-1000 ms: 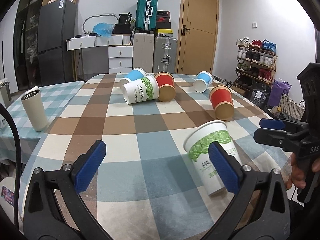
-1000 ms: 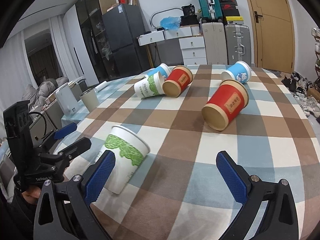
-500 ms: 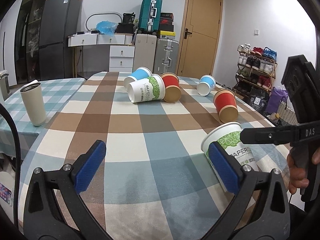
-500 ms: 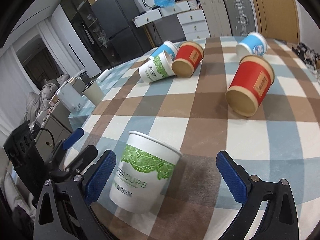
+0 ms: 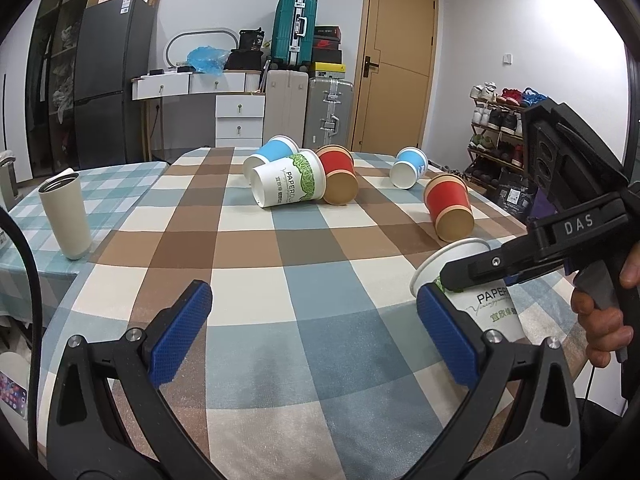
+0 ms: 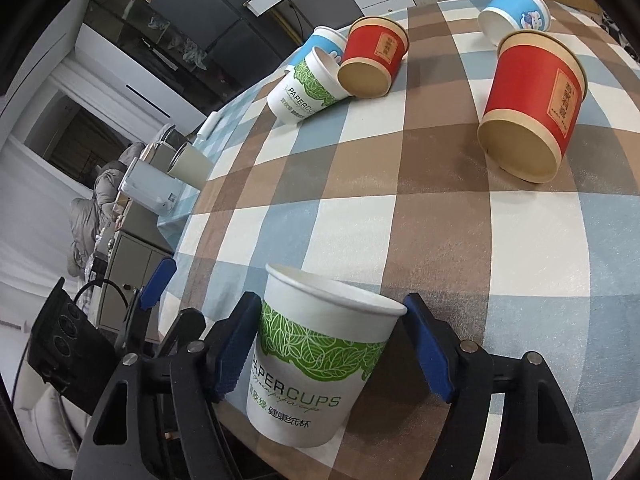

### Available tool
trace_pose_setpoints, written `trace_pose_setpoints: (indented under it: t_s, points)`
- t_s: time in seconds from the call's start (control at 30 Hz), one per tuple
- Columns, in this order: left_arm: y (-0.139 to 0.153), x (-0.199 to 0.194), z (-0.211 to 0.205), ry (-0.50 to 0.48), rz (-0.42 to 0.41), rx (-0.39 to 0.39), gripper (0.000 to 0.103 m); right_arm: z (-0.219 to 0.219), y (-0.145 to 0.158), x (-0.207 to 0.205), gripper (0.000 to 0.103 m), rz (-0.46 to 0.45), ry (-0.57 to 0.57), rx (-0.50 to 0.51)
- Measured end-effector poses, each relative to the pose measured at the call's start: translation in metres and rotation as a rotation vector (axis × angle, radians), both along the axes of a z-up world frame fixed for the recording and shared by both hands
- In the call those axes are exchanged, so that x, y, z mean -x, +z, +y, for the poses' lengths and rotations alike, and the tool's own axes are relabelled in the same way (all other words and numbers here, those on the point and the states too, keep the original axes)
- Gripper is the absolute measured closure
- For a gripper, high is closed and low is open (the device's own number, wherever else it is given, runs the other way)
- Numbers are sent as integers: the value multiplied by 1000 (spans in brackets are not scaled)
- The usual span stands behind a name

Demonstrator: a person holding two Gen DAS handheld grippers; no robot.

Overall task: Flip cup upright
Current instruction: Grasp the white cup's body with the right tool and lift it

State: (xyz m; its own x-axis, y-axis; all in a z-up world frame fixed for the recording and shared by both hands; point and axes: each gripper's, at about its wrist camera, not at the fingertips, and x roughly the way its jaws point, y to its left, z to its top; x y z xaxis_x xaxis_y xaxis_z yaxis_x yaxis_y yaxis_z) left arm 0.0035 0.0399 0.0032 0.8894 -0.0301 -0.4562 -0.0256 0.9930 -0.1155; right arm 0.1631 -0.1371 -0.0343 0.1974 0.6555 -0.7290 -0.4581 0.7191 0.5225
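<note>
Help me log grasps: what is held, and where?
The right tongs clamp the green-leaf paper cup by its upper sides, under the rim. The left tongs hold nothing.

Cups on a table, one held between gripper fingers at the near edge.

The nearest cup (image 6: 320, 356) stands mouth-up at the table's (image 5: 304, 248) near right edge, between the two pads of the right gripper (image 6: 332, 356). Behind it a cup (image 5: 450, 210) lies on its side; farther back lies another (image 5: 409, 167). At the far middle three cups (image 5: 298, 178) lie touching. A tumbler (image 5: 66, 216) stands at left. The left gripper (image 5: 312, 334) hangs over the near middle.
</note>
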Motion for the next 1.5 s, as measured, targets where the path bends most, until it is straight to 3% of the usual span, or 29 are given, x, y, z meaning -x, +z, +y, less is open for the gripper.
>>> trace_pose_setpoints:
  t_s: [0.13, 0.37, 0.5, 0.93, 1.5]
  points:
    - [0, 0, 0, 1, 1, -1, 1, -6, 13, 6, 30, -72, -12, -26]
    - [0, 1, 0, 5, 0, 6, 1, -10, 39, 22, 30, -398, -103, -6]
    - [0, 1, 1, 8, 0, 9, 1, -2, 40, 29, 30, -506, -116, 39]
    - [0, 1, 1, 7, 0, 9, 1, 25, 31, 31, 30, -573, -93, 111]
    - [0, 1, 1, 8, 0, 10, 1, 27, 29, 47, 30, -612, -23, 146]
